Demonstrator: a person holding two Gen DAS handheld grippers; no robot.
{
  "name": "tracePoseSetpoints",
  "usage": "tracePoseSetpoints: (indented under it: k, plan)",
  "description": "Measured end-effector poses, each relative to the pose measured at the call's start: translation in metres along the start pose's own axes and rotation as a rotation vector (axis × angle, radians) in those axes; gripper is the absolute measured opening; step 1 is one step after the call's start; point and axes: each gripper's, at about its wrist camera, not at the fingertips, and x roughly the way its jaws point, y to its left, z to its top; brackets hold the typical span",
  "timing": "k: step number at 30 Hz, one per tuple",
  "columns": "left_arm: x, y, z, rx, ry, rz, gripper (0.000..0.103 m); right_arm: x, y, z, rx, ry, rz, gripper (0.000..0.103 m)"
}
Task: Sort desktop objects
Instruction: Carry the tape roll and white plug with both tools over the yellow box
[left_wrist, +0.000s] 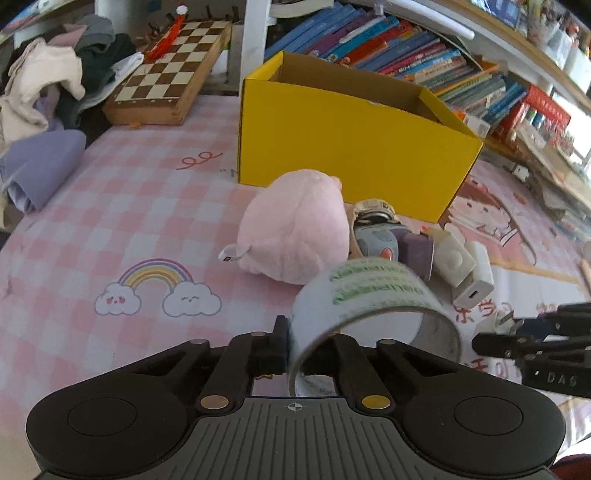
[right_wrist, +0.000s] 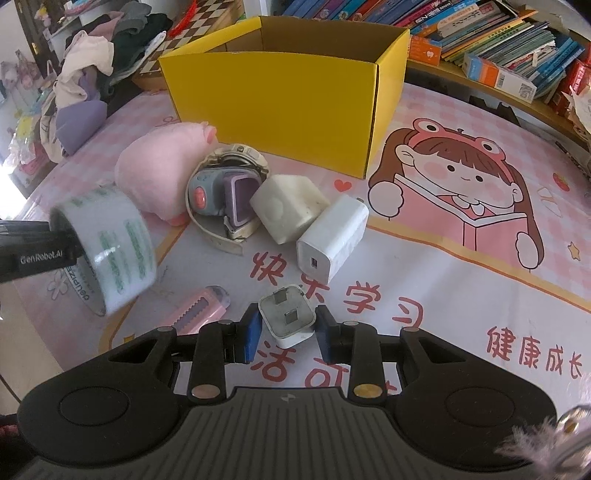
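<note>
Each camera sits low behind its own fingers, close above the table (left_wrist: 110, 206), facing the yellow box (left_wrist: 343, 155). Both views share the box (right_wrist: 280, 92), pink plush (left_wrist: 295, 229) and tape roll (right_wrist: 110, 243).

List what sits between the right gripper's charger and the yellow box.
In the right wrist view: a white USB charger and a white cube adapter, before the yellow box.
</note>
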Motion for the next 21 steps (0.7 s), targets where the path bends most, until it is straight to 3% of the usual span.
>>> tracePoseSetpoints:
  k: [21]
  plan:
    - [-0.036, 0.003, 0.001, 0.078, -0.101, -0.040, 0.004, -0.025, 0.025, 0.001, -0.019, -0.061, 0.006, 0.029]
